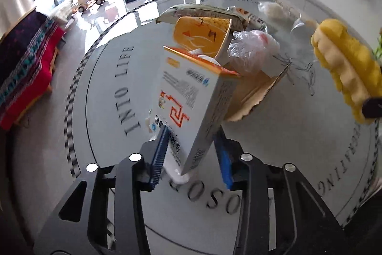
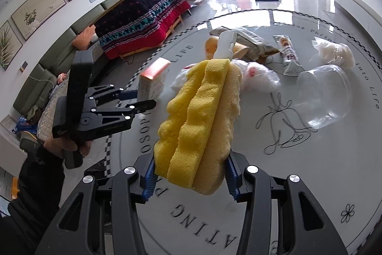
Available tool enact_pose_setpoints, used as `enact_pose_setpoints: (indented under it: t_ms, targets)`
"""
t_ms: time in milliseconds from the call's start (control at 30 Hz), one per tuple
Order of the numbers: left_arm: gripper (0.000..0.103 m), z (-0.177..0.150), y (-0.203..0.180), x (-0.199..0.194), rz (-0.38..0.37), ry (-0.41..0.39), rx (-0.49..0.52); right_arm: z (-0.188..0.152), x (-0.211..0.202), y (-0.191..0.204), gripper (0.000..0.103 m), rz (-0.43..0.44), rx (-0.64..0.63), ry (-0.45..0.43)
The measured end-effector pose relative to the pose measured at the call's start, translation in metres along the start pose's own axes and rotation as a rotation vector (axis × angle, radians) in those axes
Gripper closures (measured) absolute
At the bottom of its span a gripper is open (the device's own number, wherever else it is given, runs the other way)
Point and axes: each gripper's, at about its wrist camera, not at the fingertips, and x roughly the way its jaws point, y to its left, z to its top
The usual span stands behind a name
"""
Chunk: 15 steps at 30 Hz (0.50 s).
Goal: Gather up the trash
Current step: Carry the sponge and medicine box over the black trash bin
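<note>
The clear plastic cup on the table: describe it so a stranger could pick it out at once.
On the round grey table with lettering around its rim, look past the yellow sponge held in the right gripper, towards the right side of the litter pile. The clear plastic cup lies on its side beside a line drawing, the only see-through rigid item among crumpled bags and wrappers.

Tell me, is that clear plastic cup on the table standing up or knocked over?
Knocked over. The clear plastic cup lies on its side on the table, its round wall resting on the surface.
</note>
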Motion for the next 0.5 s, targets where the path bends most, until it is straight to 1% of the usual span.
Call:
enact_pose_setpoints:
  t_ms: [33, 100, 133, 200, 233, 333, 400, 433, 500]
  targets:
    - [0.068, -0.001, 0.003, -0.003, -0.01, -0.012, -0.024, -0.002, -0.002, 0.006, 0.054, 0.002, -0.009, 0.0]
    - [0.071, -0.008, 0.006, -0.006, -0.01, -0.043, -0.103, -0.005, -0.004, 0.015, 0.054, 0.006, -0.025, -0.001]
    - [0.072, -0.013, 0.012, -0.01, -0.005, -0.064, -0.169, -0.007, -0.006, 0.021, 0.054, 0.01, -0.037, -0.002]
    - [0.074, -0.023, 0.019, -0.018, 0.025, -0.114, -0.263, -0.01, -0.008, 0.031, 0.054, 0.019, -0.052, -0.006]
    - [0.075, -0.032, 0.024, -0.025, 0.031, -0.151, -0.34, -0.011, -0.009, 0.036, 0.054, 0.022, -0.059, -0.007]
    - [0.078, -0.051, 0.032, -0.041, 0.082, -0.235, -0.493, -0.016, -0.01, 0.051, 0.054, 0.033, -0.087, -0.004]
    - [0.079, -0.06, 0.031, -0.048, 0.128, -0.262, -0.541, -0.019, -0.011, 0.059, 0.054, 0.037, -0.105, -0.002]
    - [0.08, -0.064, 0.031, -0.053, 0.134, -0.28, -0.555, -0.021, -0.01, 0.065, 0.054, 0.041, -0.116, 0.001]
    - [0.08, -0.071, 0.03, -0.057, 0.114, -0.293, -0.57, -0.024, -0.01, 0.074, 0.054, 0.046, -0.139, 0.006]
